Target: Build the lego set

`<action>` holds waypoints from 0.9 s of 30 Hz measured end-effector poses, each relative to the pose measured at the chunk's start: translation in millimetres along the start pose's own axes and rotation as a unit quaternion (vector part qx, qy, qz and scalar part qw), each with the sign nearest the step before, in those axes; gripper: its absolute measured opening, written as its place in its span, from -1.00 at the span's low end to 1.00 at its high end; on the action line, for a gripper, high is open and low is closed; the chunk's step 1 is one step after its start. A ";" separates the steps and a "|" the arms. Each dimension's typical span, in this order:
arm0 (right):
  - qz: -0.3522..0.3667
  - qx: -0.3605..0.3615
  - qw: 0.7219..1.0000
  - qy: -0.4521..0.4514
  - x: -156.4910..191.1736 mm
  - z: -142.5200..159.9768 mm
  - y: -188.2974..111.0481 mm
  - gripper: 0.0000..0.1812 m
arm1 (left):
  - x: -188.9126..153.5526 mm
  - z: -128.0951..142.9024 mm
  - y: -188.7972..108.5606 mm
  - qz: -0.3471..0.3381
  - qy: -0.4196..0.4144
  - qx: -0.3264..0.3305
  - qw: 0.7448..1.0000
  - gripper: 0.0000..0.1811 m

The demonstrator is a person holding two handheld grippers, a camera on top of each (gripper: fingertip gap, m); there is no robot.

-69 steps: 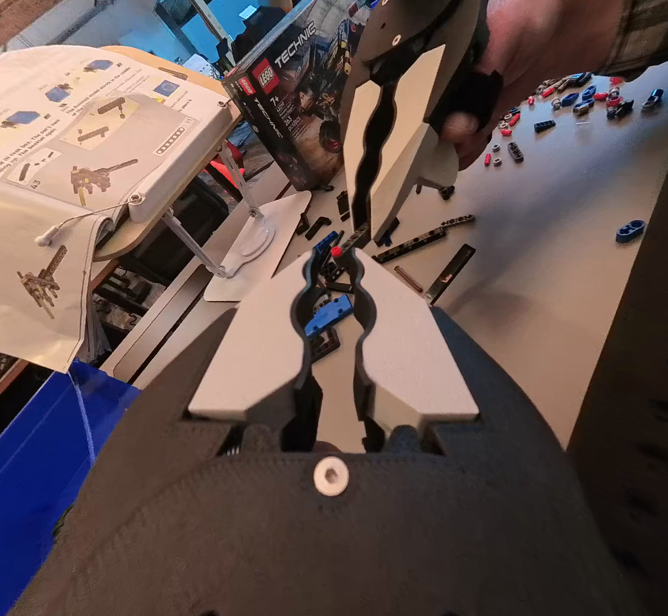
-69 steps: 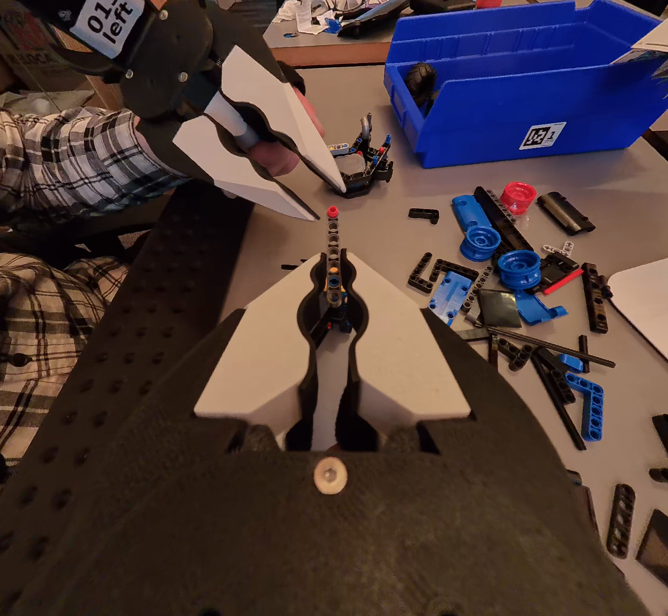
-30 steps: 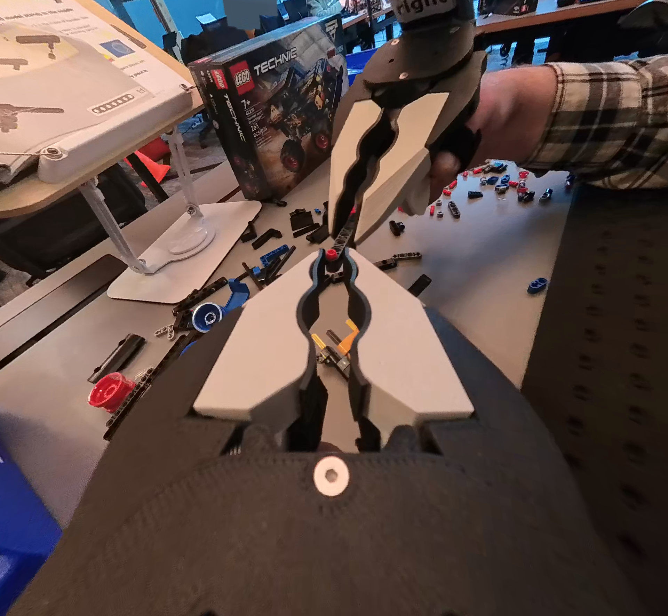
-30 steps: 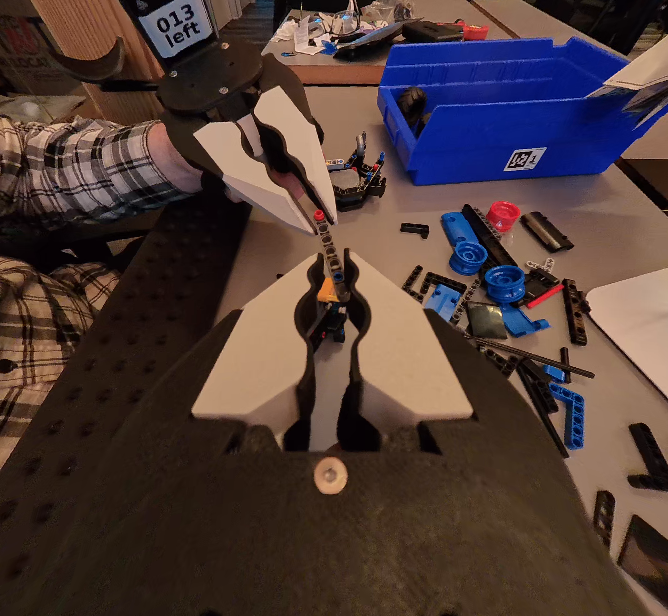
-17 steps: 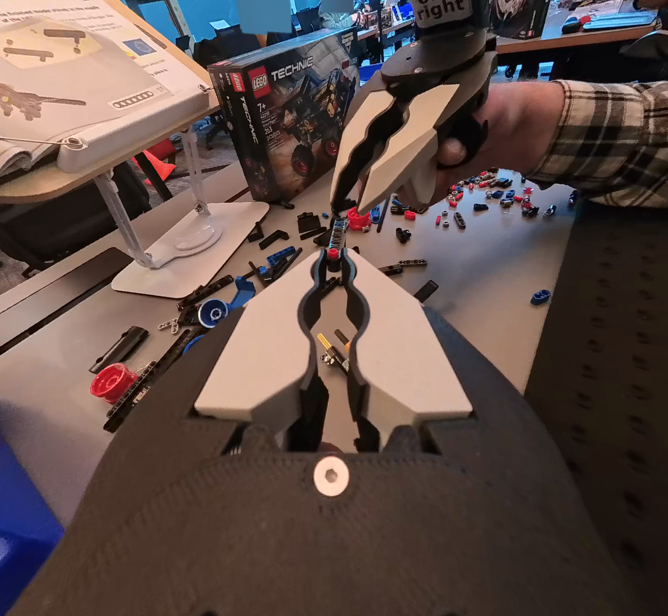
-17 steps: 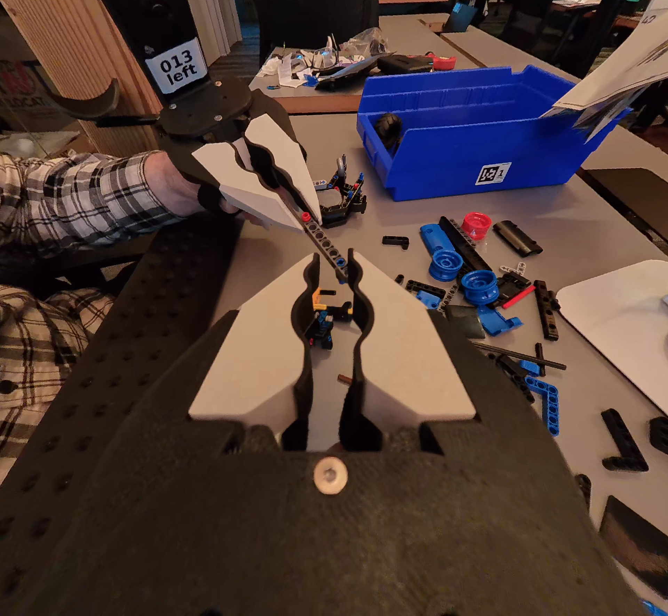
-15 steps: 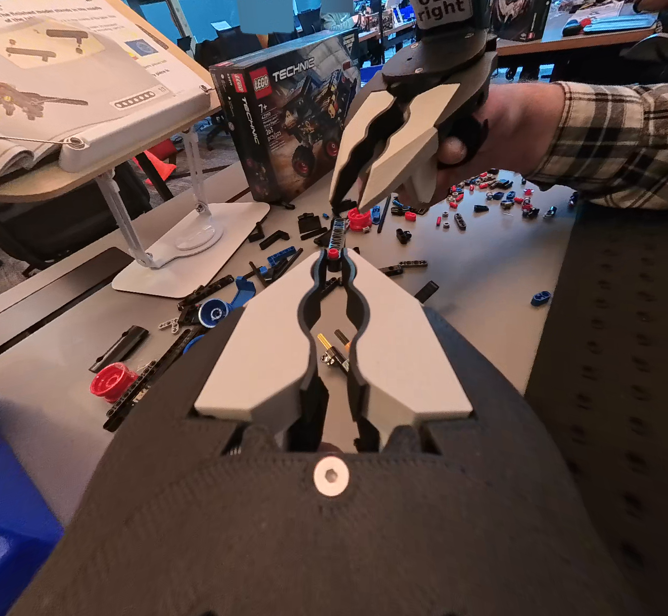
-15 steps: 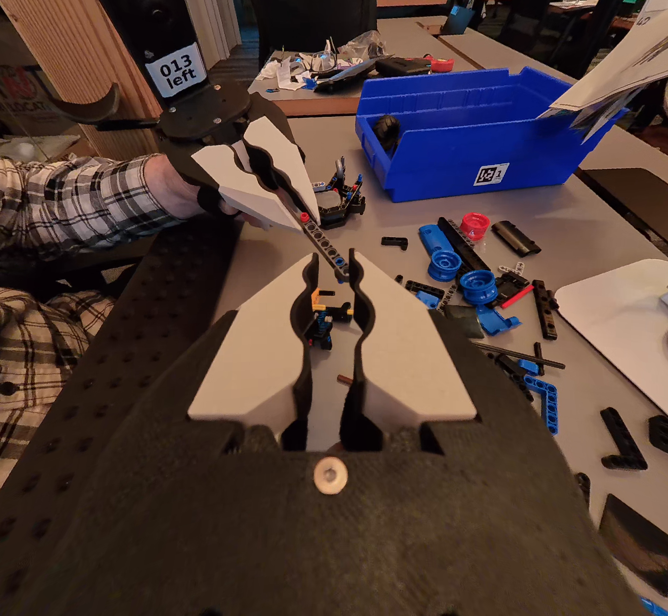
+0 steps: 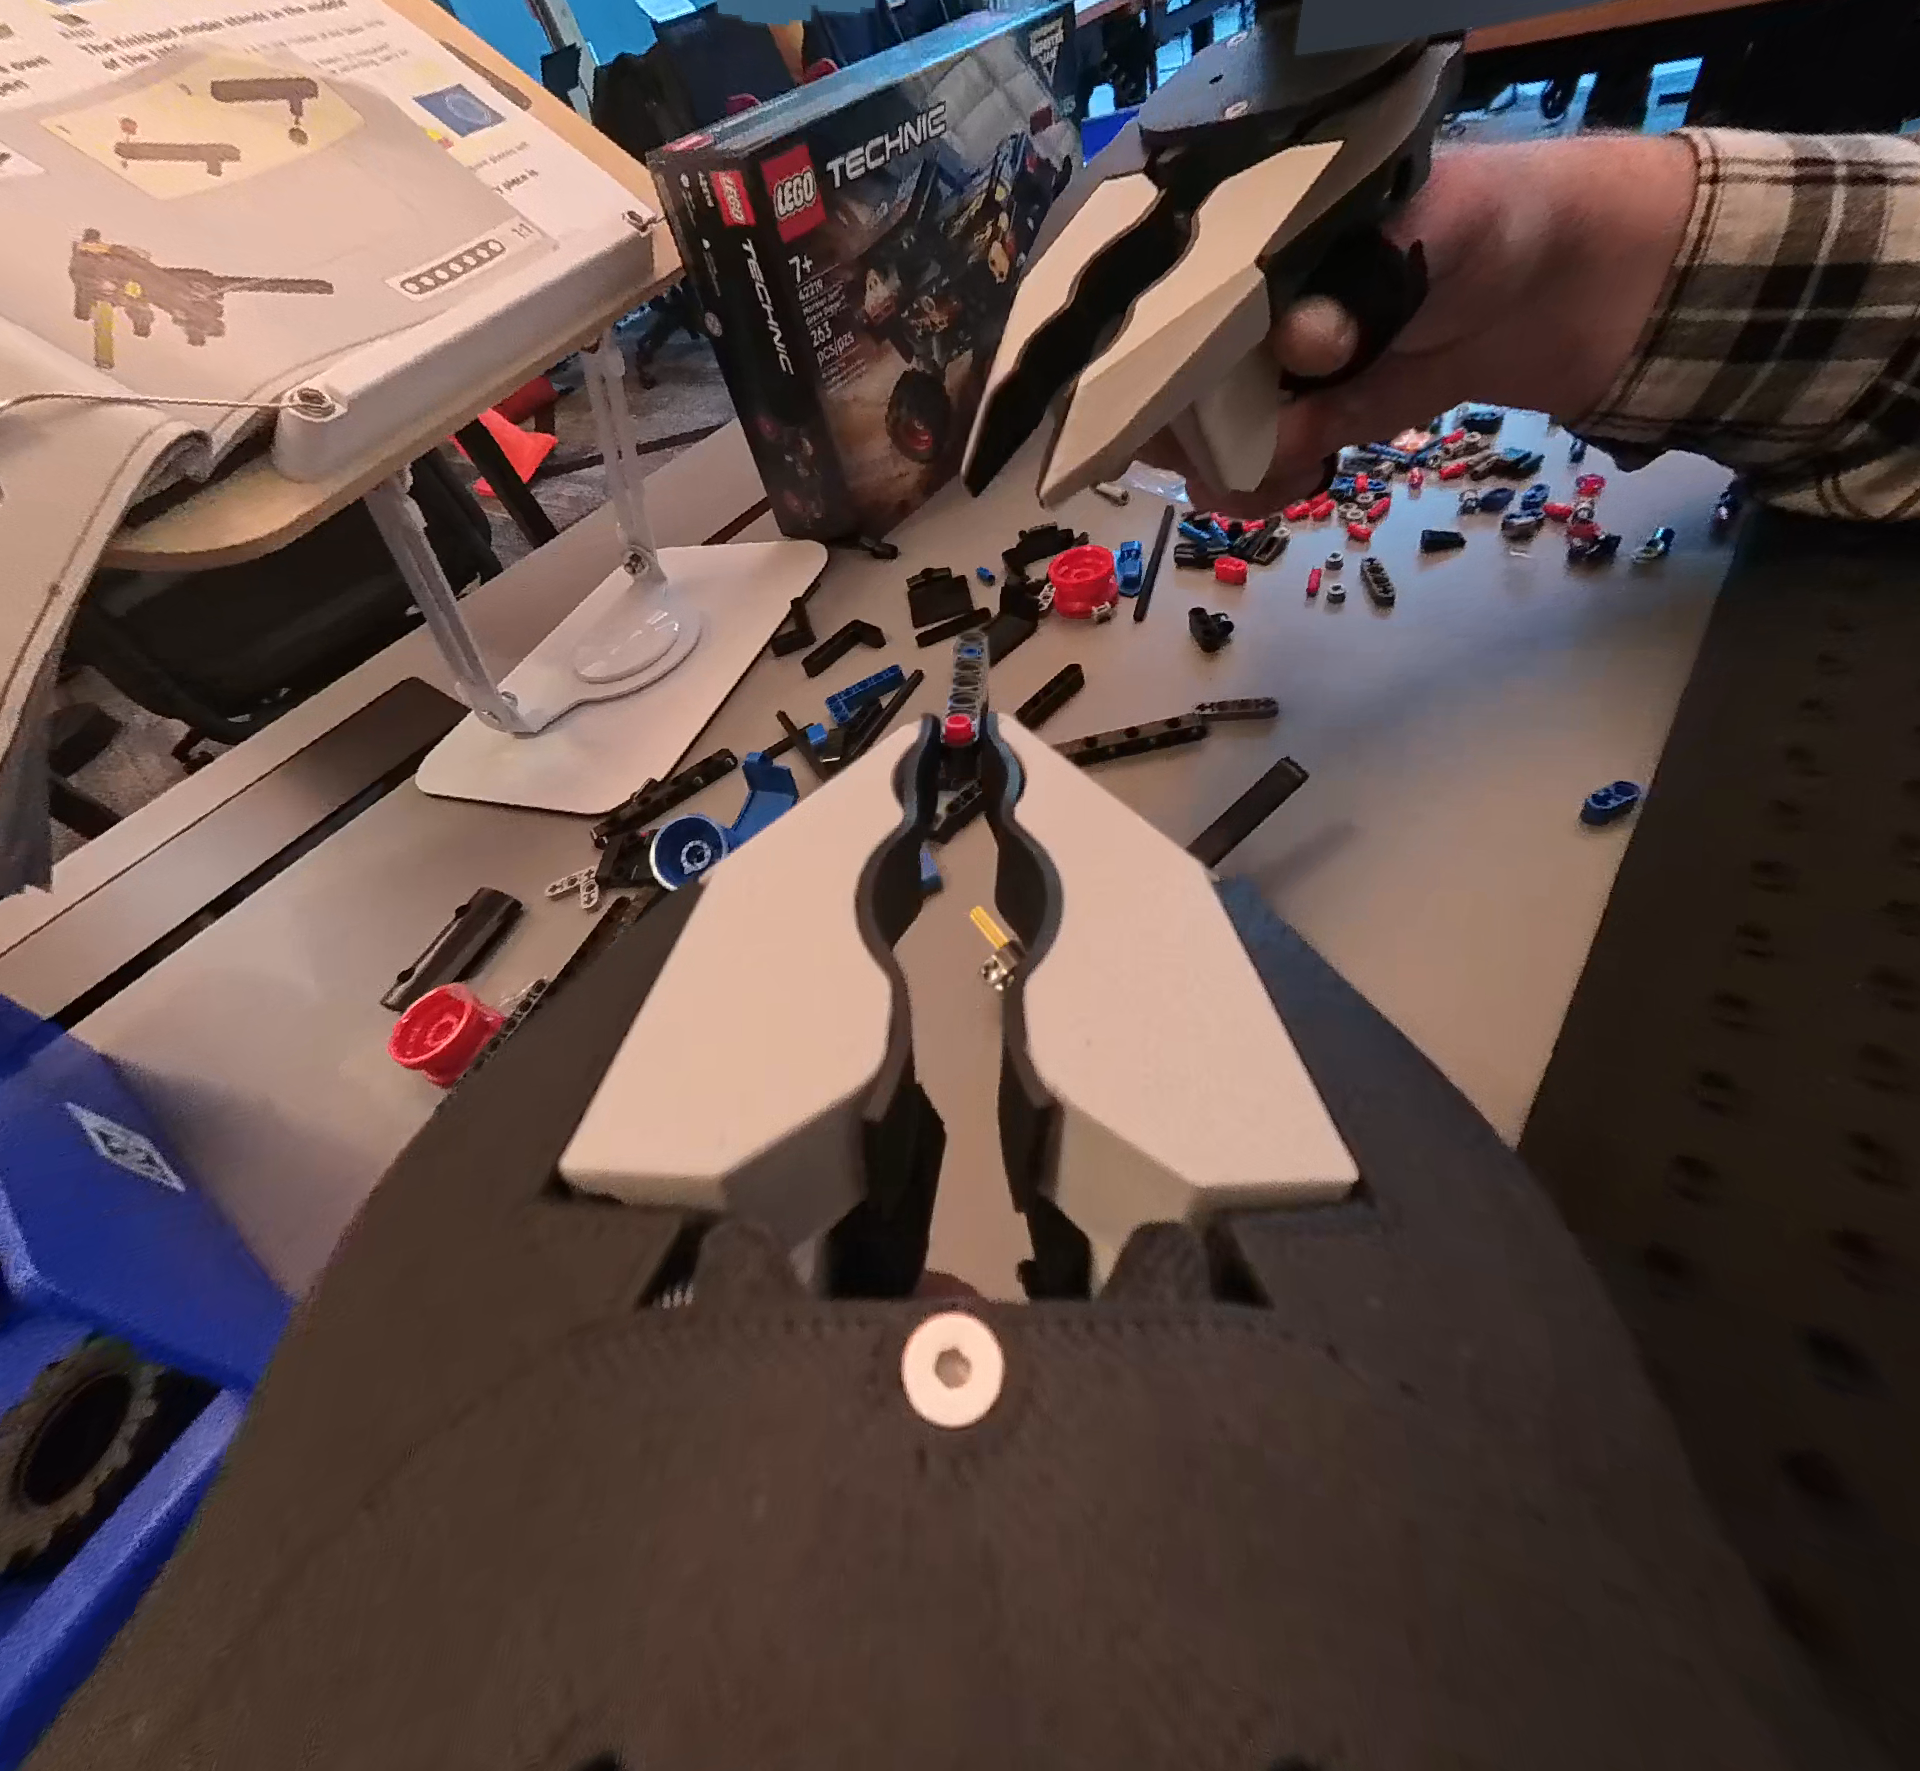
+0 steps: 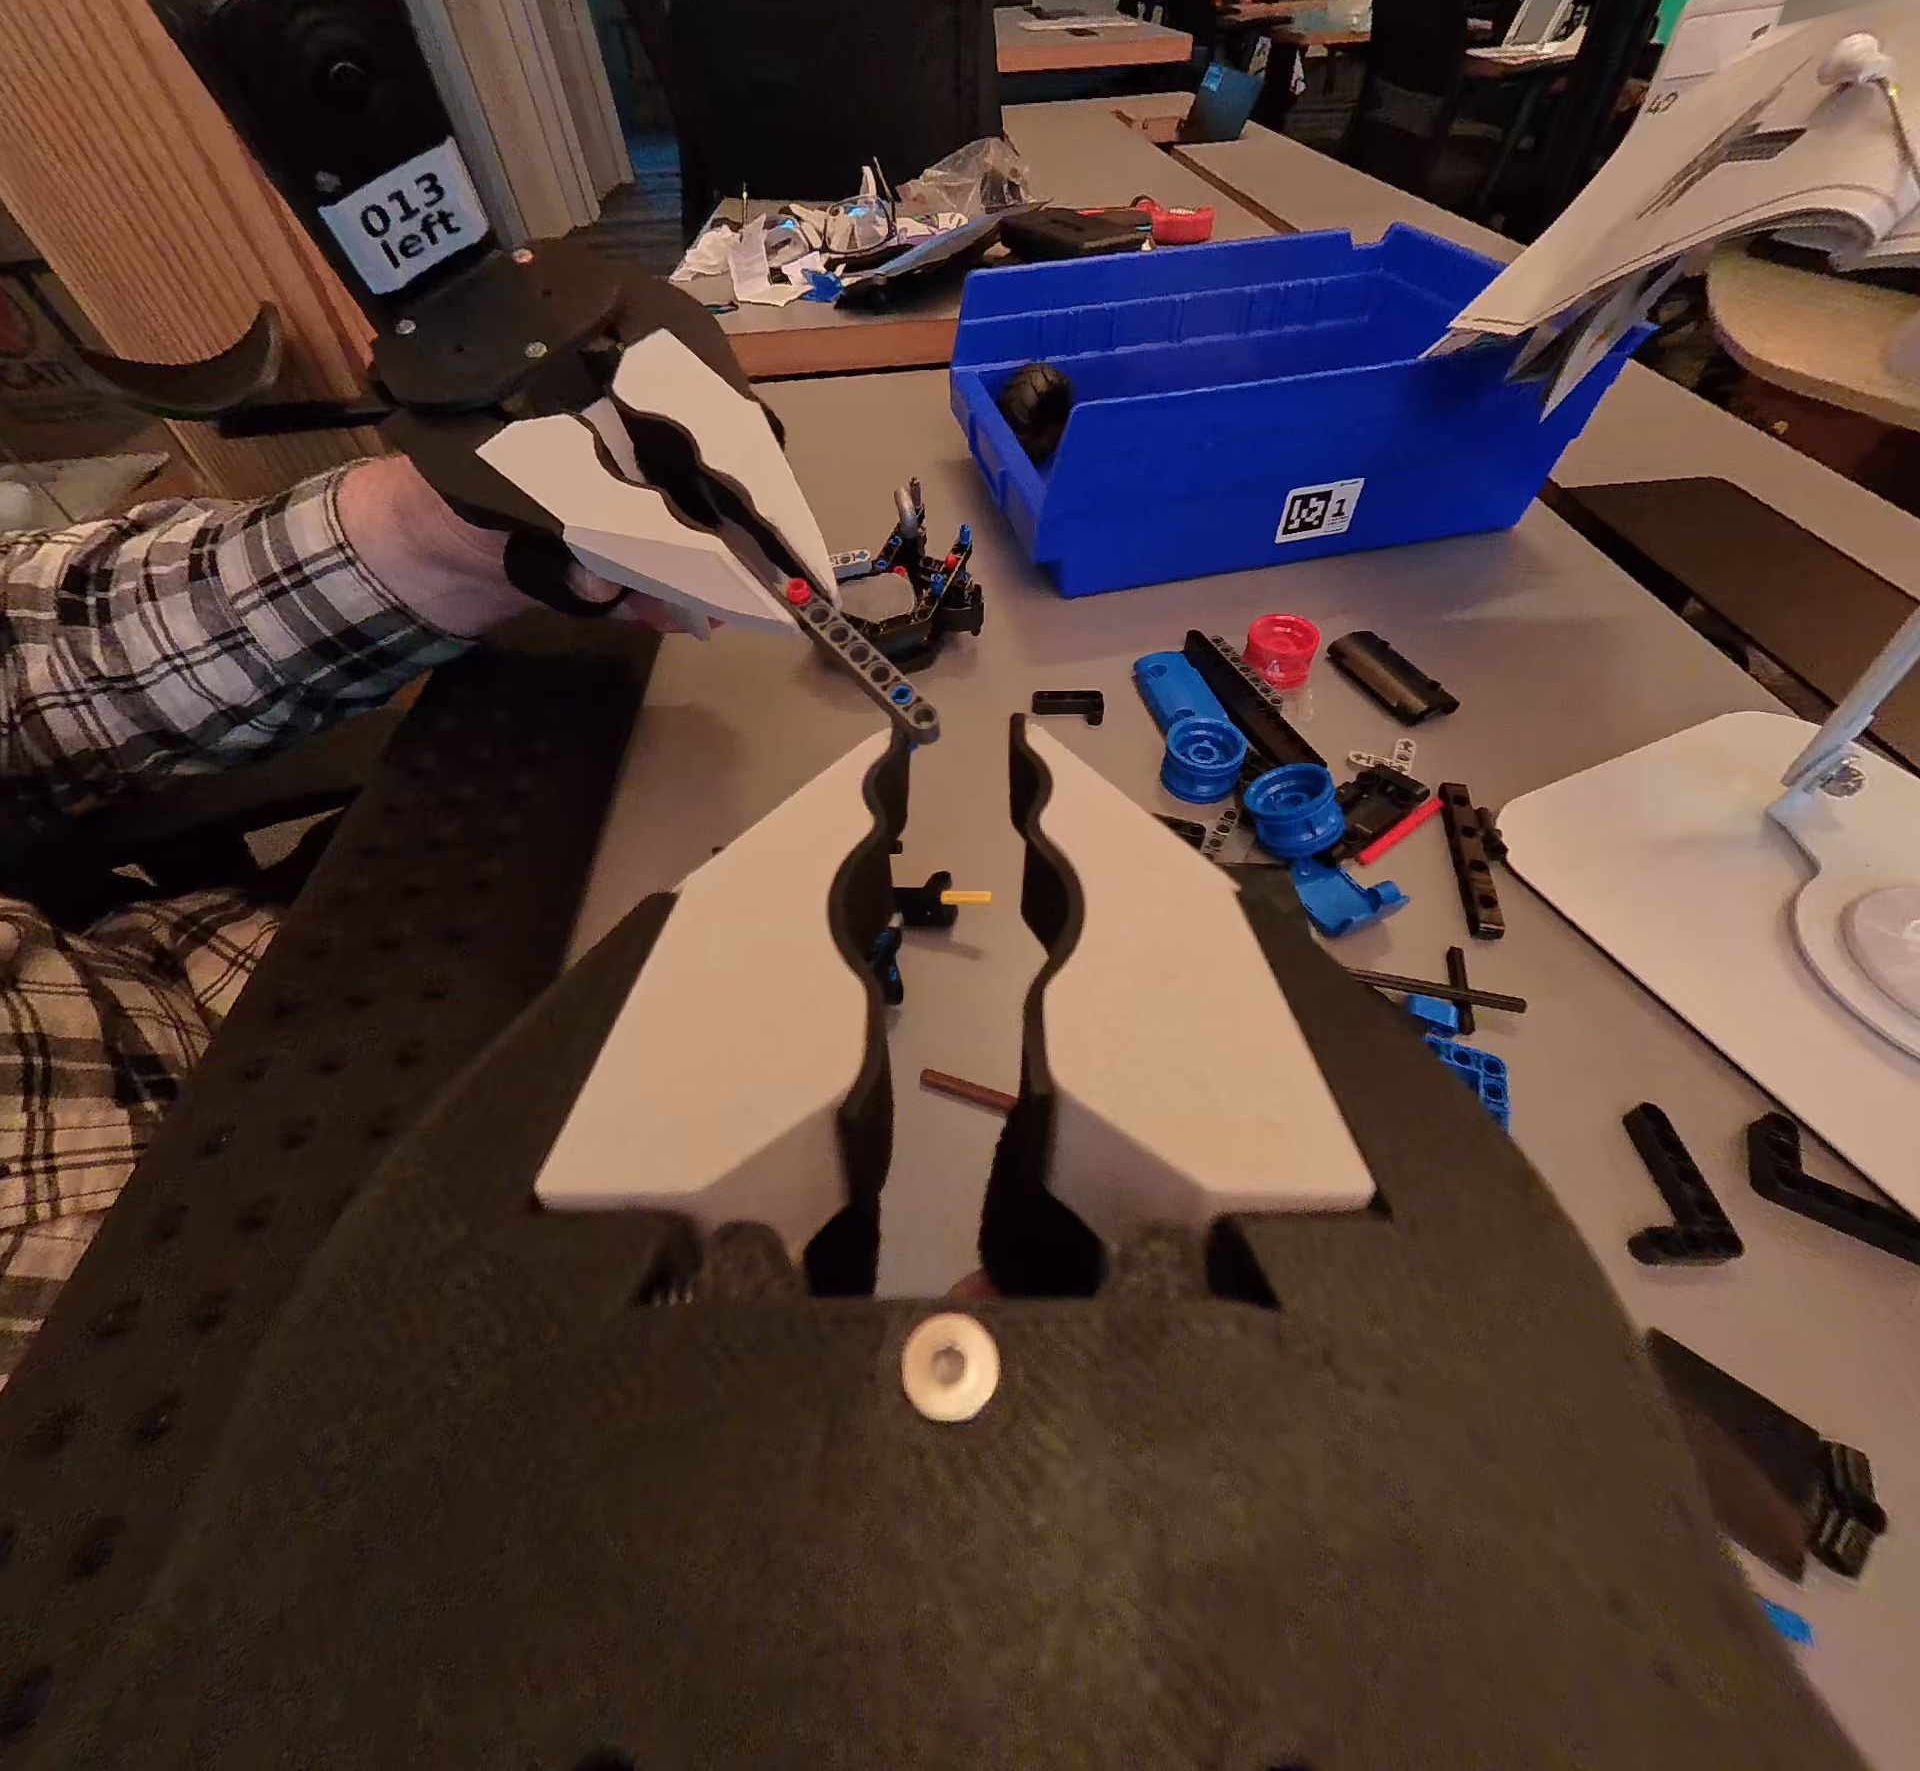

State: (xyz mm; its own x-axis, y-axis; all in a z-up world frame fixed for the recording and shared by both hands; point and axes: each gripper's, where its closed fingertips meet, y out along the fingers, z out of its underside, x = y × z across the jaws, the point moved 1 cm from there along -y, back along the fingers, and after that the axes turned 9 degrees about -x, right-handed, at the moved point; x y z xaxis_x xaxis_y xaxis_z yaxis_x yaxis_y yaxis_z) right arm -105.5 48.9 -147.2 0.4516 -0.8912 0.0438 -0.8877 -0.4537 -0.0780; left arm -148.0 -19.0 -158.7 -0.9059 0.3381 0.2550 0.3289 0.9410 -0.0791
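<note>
My left gripper (image 9: 959, 734) is shut on one end of a long dark beam (image 9: 968, 672) that carries a red pin (image 9: 958, 730), and holds it above the table. In the right wrist view the left gripper (image 10: 800, 604) points the beam (image 10: 868, 661) down towards my right gripper (image 10: 956, 734). The right gripper is open and empty, with the beam's free end beside its left fingertip. It also shows in the left wrist view (image 9: 1010, 490), raised at the upper right. A small black piece with a yellow axle (image 10: 935, 900) lies on the table under the right jaws.
A partly built black frame (image 10: 920, 578) sits behind the beam. A blue bin (image 10: 1247, 433) holds a tyre (image 10: 1034, 402). Blue wheels (image 10: 1200, 755), a red wheel (image 10: 1280, 646) and loose beams lie right. The set's box (image 9: 862, 287) and a booklet stand (image 9: 623, 661) are beyond. Both grippers' tips are roughly 25 cm from the red wheel (image 10: 1280, 646). Look for it in the left wrist view (image 9: 456, 1017) too.
My right gripper has opened wider and drawn back and up from the beam. The left gripper keeps the beam and has swung it left. The yellow-axle piece has stayed lying on the table.
</note>
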 end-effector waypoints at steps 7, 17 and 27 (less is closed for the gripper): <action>0.071 -0.058 0.996 0.017 -30.9 -22.5 -21.6 -0.86 | -12.4 0.3 -8.2 0.028 0.039 0.023 0.999 -0.95; 0.061 -0.072 0.995 0.045 -33.0 -25.1 -25.7 -0.84 | -28.9 6.5 -11.2 0.054 0.066 0.039 0.996 -0.95; -0.054 0.007 0.998 0.003 16.4 2.3 -2.2 -0.75 | -33.1 -3.1 -4.8 0.055 0.093 0.024 0.994 -0.95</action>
State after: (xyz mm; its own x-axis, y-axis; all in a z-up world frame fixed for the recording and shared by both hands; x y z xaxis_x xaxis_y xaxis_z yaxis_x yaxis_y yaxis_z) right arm -95.9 35.3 -148.7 0.5447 -0.8366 0.0592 -0.8321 -0.5479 -0.0863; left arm -118.8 -34.7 -163.7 -0.7985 0.4356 0.4154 0.4065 0.8992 -0.1616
